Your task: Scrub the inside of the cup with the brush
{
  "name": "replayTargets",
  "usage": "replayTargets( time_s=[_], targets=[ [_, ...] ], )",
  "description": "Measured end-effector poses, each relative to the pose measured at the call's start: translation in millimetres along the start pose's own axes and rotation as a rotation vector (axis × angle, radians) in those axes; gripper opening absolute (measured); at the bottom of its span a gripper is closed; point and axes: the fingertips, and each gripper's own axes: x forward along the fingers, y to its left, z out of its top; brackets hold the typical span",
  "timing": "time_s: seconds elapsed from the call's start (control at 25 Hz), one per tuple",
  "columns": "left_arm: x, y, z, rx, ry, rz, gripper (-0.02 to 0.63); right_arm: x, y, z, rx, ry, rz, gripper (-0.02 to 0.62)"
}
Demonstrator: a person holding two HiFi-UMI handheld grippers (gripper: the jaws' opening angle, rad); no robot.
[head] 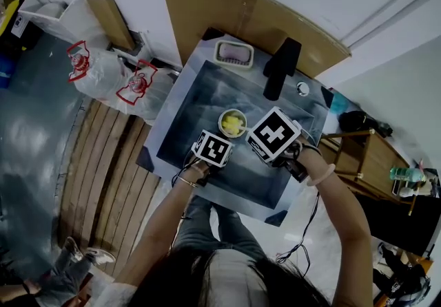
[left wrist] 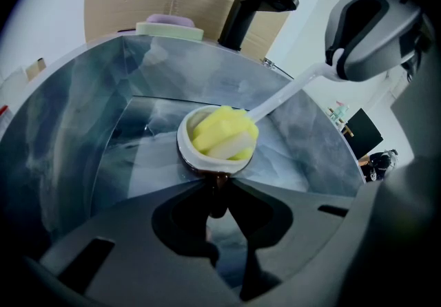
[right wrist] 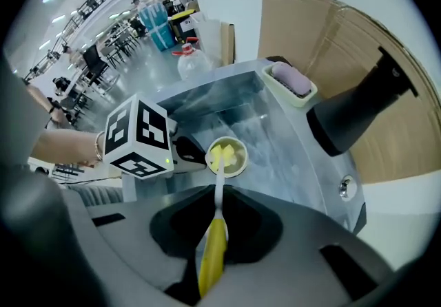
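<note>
A small cup (head: 233, 123) with a white inside stands in the steel sink (head: 180, 109). My left gripper (head: 215, 147) is shut on a dark part at the cup's near side (left wrist: 217, 183). The cup (left wrist: 215, 154) is filled by the yellow sponge head of the brush (left wrist: 224, 133). A white stem (left wrist: 286, 91) runs from the head up to my right gripper (left wrist: 372, 30). In the right gripper view, the right gripper (right wrist: 219, 197) is shut on the brush's yellow handle (right wrist: 212, 257), and the brush head sits down in the cup (right wrist: 227, 156). The cup's bottom is hidden by the sponge.
A black faucet (head: 281, 68) rises at the sink's far edge, with a soap dish (head: 234, 53) holding a purple bar beside it. Brown cardboard (head: 241, 16) leans on the wall behind. Plastic bags (head: 114, 71) lie on the floor at the left, and a wooden shelf (head: 368, 157) stands at the right.
</note>
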Motion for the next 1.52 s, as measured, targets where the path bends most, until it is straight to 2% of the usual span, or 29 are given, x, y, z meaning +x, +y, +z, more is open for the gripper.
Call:
replayTargets(
  time_s=[0.12,0.24,0.28,0.4,0.52,0.64,0.76,0.92,1.28,1.52],
  targets=[
    [-1,0,12,0.029,-0.049,0.000,0.077,0,-3,-1,0.043,-0.028,0.010,0.049],
    [3,-1,-11,-0.021,0.043,-0.004,0.077,-2,-8,-1,0.083,-0.059,0.017,0.049],
    [3,-1,-12,-0.023,0.046,-0.005,0.077,-2,-9,-1,0.093,-0.068,0.019,0.049],
    [0,0,2,0.008,-0.009,0.000,0.077,-5,-12,-2,0.119,-0.088,0.019,0.049],
    [2,1,-3,-0.008,0.013,-0.001,0.077,-6,-15,-4,0.137,-0.104,0.019,0.049],
    [0,1,8,0.020,-0.032,0.001,0.077,-8,-16,-8,0.149,-0.118,0.020,0.049],
    [3,0,-9,-0.019,0.040,-0.005,0.077,-9,-16,-11,0.169,-0.140,0.028,0.049],
    [9,-3,-11,-0.016,0.072,-0.034,0.078,-12,-18,-21,0.205,-0.170,0.034,0.049],
    [8,-4,-11,0.030,0.095,0.007,0.075,-25,-21,-45,0.272,-0.248,0.052,0.050],
    [1,-4,-10,0.008,0.129,0.006,0.086,-33,-21,-58,0.304,-0.300,0.057,0.050]
  ],
)
